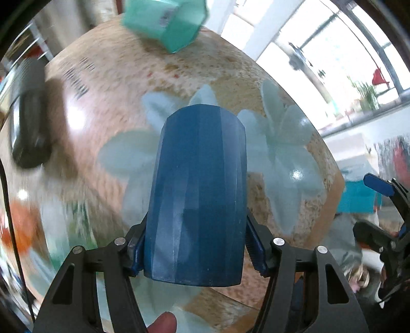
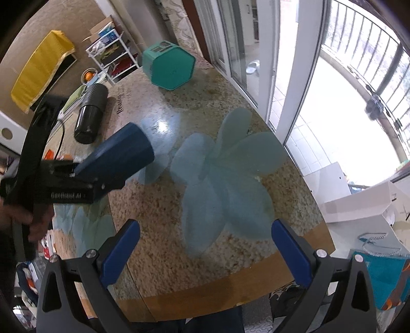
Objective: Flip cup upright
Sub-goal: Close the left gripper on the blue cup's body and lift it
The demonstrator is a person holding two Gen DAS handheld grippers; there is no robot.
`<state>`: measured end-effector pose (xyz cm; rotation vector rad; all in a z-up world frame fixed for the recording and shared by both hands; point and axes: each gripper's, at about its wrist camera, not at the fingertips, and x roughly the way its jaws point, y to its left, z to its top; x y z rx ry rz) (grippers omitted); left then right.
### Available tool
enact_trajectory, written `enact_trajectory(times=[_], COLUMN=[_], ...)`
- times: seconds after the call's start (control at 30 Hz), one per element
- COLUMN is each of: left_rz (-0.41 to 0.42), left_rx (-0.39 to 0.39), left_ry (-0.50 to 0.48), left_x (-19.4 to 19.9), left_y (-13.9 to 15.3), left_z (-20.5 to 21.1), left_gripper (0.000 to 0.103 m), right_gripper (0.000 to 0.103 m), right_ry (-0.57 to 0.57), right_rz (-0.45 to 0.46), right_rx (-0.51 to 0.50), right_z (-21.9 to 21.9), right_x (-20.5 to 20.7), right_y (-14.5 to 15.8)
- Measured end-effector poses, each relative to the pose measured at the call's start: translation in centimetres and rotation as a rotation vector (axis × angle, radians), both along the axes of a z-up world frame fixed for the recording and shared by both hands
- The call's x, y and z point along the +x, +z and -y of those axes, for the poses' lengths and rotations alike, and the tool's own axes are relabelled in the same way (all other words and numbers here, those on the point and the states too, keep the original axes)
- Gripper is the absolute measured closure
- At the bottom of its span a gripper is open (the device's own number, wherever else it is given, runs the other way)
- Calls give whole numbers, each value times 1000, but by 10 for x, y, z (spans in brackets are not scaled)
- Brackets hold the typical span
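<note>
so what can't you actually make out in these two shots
- Blue cup mouth: left wrist view shows only its faceted side; right wrist view, the left tongs cover that end.
- Black bottle: motion-blurred in left wrist view.
- Teal hexagonal container: cut by the top edge there.

Speckled table (image 2: 164, 217), pale flower print; teal hexagonal box (image 2: 167, 67), black cylinder (image 2: 90, 112) lying.

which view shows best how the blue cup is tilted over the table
The right wrist view: it sees the blue cup side-on, held by the left gripper above the table, slanting. The left wrist view shows the cup large between its fingers, but end-on along its length, so its tilt is hard to judge.
</note>
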<state>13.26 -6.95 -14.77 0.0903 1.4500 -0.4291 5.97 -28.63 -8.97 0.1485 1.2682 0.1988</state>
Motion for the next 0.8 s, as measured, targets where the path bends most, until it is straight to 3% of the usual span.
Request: enact_trajectory(times=[0.3, 0.5, 0.8], left_rz=[109, 74, 56], left_rx=[-13, -15, -35], left_ry=[307, 473, 558], left_x=[-104, -149, -172], left_y=[17, -8, -35], left_z=[-30, -47, -58], left_gripper=[36, 36, 36], right_gripper=[0, 0, 0], right_ry=[175, 332, 459], right_rz=[9, 2, -46], right_rx=[-14, -27, -16], right_z=[-27, -71, -117], right_x=[-3, 2, 4], right_y=[-5, -13, -33])
